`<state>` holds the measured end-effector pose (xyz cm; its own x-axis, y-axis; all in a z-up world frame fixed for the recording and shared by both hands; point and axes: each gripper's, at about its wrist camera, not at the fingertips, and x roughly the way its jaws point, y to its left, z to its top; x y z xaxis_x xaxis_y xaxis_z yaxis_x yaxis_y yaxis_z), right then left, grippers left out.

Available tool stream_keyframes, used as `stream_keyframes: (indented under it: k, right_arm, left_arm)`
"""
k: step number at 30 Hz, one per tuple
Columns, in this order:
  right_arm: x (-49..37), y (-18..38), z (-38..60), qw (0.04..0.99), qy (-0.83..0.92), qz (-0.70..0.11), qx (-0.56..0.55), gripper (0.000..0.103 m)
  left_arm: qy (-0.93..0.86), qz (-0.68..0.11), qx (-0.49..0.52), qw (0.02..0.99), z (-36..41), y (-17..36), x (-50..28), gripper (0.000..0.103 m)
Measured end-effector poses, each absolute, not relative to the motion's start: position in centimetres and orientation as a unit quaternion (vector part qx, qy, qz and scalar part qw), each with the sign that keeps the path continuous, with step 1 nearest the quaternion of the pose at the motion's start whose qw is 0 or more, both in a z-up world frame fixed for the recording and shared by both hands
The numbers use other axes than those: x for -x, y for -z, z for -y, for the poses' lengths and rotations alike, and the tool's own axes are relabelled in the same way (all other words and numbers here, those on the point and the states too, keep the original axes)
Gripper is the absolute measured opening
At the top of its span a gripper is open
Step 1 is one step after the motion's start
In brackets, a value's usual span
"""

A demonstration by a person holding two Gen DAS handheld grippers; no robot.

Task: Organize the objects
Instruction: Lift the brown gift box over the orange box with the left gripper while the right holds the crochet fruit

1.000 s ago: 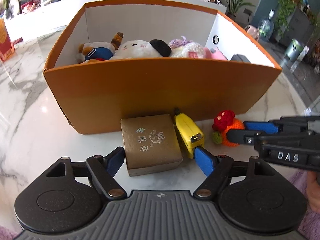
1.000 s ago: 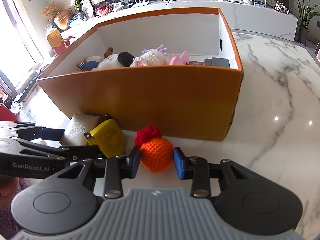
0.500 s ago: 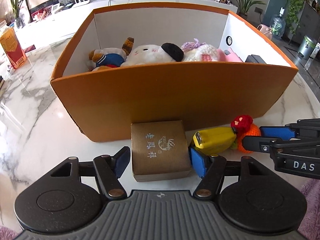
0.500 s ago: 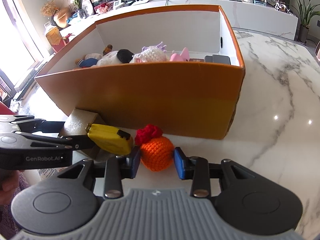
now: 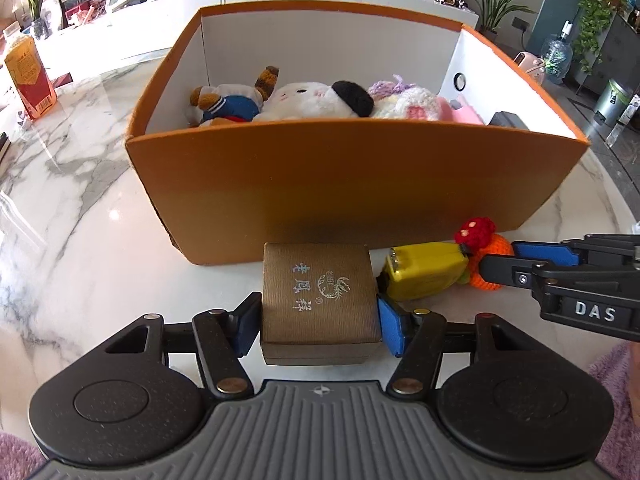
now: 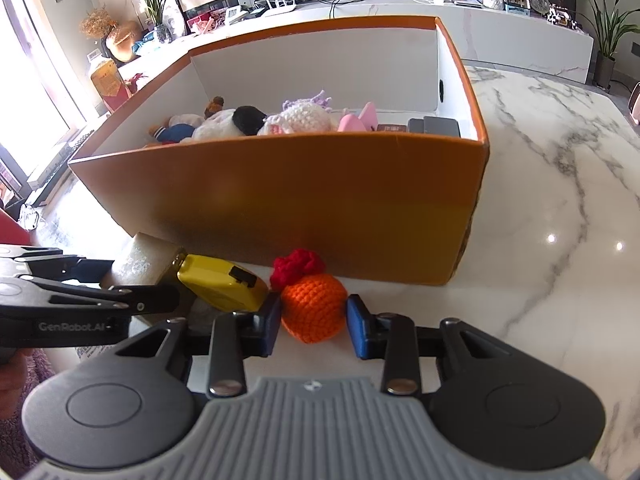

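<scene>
So the left gripper (image 5: 318,322) has the little brown gift box (image 5: 318,300) sitting right between its blue pads, and the jaws have just been closing in on it. Both pads look pressed flat against the box's sides, so I'd call that a pinch, though only on the near half of the box. That's my first worry: if it lifts from there, the far end could sag and the box could swing out, and the lid seam near the bottom might let the lid part from the base. Just past its right pad, nearly touching, lies the yellow tape measure (image 5: 426,270), so any sideways wobble would probably knock it around. Right of that, the right gripper (image 6: 312,322) has the orange crochet ball (image 6: 314,308) with the red tuft between its pads. The left pad seems to touch the yarn, the right one looks just shy of it, so I'd say it's spread around the ball, not squeezing yet. Soft yarn squashes, so a weak grip might let it roll out. Also the tall orange storage box (image 5: 352,184) stands directly ahead of both tools, with plush toys (image 5: 320,100) already inside, so a low lift could clip its front wall.
</scene>
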<state>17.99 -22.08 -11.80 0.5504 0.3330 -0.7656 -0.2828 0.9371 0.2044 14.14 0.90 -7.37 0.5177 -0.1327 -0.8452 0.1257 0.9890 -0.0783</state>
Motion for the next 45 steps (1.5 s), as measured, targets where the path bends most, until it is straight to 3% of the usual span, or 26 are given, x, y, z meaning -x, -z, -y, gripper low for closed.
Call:
stream_keyframes:
  k: [17, 26, 45]
  right_arm:
    - [-15.4, 4.4, 23.6, 0.905, -0.192, -0.375, -0.056, 0.033]
    - [-18.0, 0.3, 25.1, 0.925, -0.18, -0.332, -0.049, 0.033]
    - [-29.4, 0.7, 29.9, 0.94, -0.074, -0.308, -0.124, 0.032]
  left_arm:
    - [0.142, -0.439, 0.056, 0.886, -0.9, -0.8, -12.6, 0.07]
    - [0.173, -0.404, 0.083, 0.894, 0.2, -4.1, -17.8, 0.07]
    - [0.186, -0.45, 0.121, 0.865, 6.6, 2.5, -32.8, 0.07]
